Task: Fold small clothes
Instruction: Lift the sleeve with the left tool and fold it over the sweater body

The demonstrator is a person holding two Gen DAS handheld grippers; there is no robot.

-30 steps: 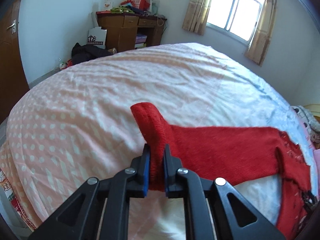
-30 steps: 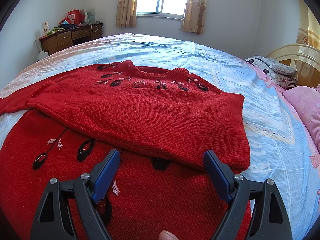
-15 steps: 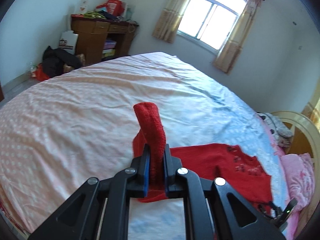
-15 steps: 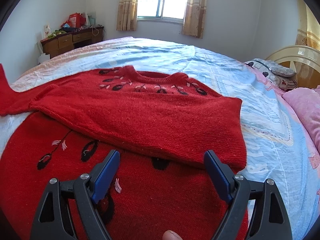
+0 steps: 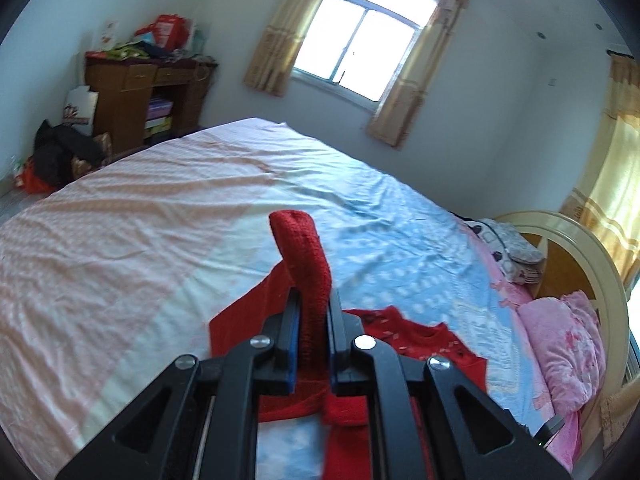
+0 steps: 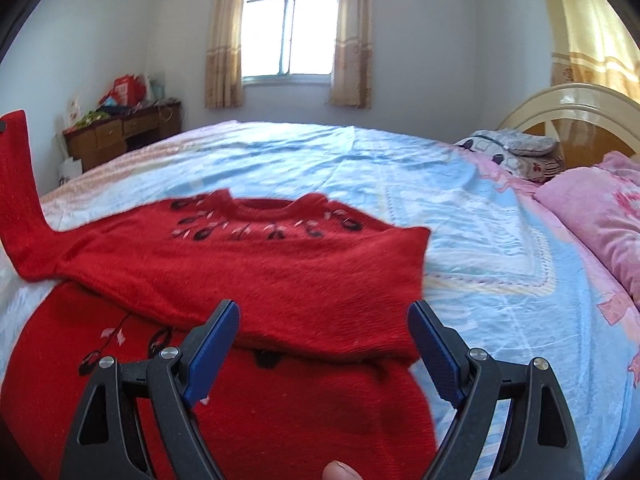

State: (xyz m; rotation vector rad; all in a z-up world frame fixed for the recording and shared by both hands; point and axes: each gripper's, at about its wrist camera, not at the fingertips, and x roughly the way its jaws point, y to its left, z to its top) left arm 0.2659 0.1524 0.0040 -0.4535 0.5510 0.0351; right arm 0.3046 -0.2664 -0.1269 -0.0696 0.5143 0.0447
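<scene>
A red knitted sweater [image 6: 256, 264] with dark flower embroidery lies on the bed, one sleeve folded flat across its chest. My left gripper [image 5: 314, 308] is shut on the cuff of the other sleeve [image 5: 304, 256], which sticks up between its blue pads. In the right wrist view that lifted sleeve [image 6: 18, 184] rises at the far left edge. My right gripper [image 6: 324, 324] hovers open over the sweater's lower front, with nothing between its fingers. A fingertip [image 6: 338, 470] shows at the bottom edge.
The bed sheet [image 5: 140, 220] is pink on the left and blue towards the right. A pink blanket [image 6: 596, 216] and a patterned pillow [image 6: 516, 152] lie by the curved headboard [image 6: 572, 108]. A cluttered wooden desk [image 5: 140, 92] stands near the window wall.
My left gripper has risen with the sleeve cuff and swung right towards the sweater's body; the sleeve now stands off the bed. The right gripper has tilted up slightly and stayed open.
</scene>
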